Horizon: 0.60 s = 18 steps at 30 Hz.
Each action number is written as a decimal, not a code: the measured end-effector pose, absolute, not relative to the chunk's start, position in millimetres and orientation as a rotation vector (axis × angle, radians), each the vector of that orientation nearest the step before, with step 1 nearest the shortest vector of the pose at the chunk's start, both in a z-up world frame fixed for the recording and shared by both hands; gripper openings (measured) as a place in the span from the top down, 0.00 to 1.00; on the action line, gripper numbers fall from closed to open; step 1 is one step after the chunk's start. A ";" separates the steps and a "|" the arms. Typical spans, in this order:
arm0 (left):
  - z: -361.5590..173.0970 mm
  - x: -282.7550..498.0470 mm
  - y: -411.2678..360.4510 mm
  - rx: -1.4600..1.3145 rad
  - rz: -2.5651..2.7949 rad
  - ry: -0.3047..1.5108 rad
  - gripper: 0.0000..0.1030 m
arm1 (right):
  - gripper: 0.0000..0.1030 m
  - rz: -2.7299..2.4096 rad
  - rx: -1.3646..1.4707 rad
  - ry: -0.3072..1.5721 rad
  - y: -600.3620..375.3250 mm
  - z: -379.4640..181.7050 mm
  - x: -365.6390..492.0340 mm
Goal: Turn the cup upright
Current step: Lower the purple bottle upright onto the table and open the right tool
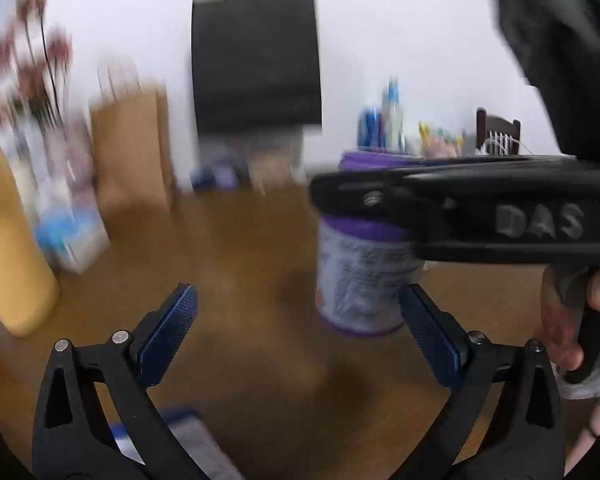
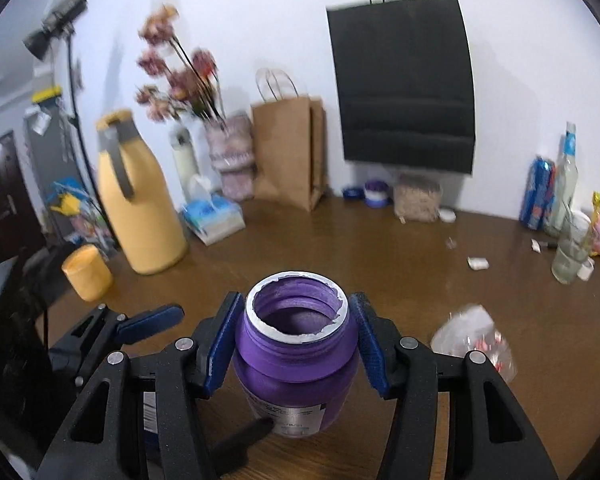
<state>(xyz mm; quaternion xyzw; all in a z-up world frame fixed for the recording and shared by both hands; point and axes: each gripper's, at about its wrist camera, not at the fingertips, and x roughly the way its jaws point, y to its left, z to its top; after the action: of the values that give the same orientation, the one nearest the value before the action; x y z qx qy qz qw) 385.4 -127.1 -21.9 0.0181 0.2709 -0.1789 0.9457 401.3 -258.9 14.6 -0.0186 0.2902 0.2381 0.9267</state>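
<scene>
The cup is a purple jar (image 2: 296, 364) with a torn foil rim, standing mouth up on the brown table (image 2: 360, 240). My right gripper (image 2: 296, 300) is shut on its neck, one blue pad pressed on each side. In the blurred left wrist view the jar (image 1: 360, 276) stands upright with the right gripper (image 1: 352, 196) crossing its neck from the right, held by a hand (image 1: 568, 320). My left gripper (image 1: 298, 292) is open and holds nothing; the jar is just beyond its right finger (image 1: 424, 328). One left finger (image 2: 152, 320) shows left of the jar.
A tall yellow bottle (image 2: 140, 208), a yellow cup (image 2: 88, 278) and a tissue pack (image 2: 214, 218) stand at the left. A brown paper bag (image 2: 288, 152) and a black bag (image 2: 404, 88) line the wall. A glass (image 2: 570, 256) and a crumpled plastic bag (image 2: 476, 336) are at the right.
</scene>
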 end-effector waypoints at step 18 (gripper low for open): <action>-41.7 387.0 -84.3 -0.010 -0.347 0.679 0.03 | 0.36 0.458 -0.131 0.699 -239.8 -27.3 403.5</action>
<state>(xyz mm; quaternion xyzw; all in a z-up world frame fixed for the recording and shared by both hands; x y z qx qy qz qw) 387.0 -84.3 -41.7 -0.0050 0.3315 -0.1691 0.9281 403.5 -239.8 -27.3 -0.0633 0.3392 0.2224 0.9118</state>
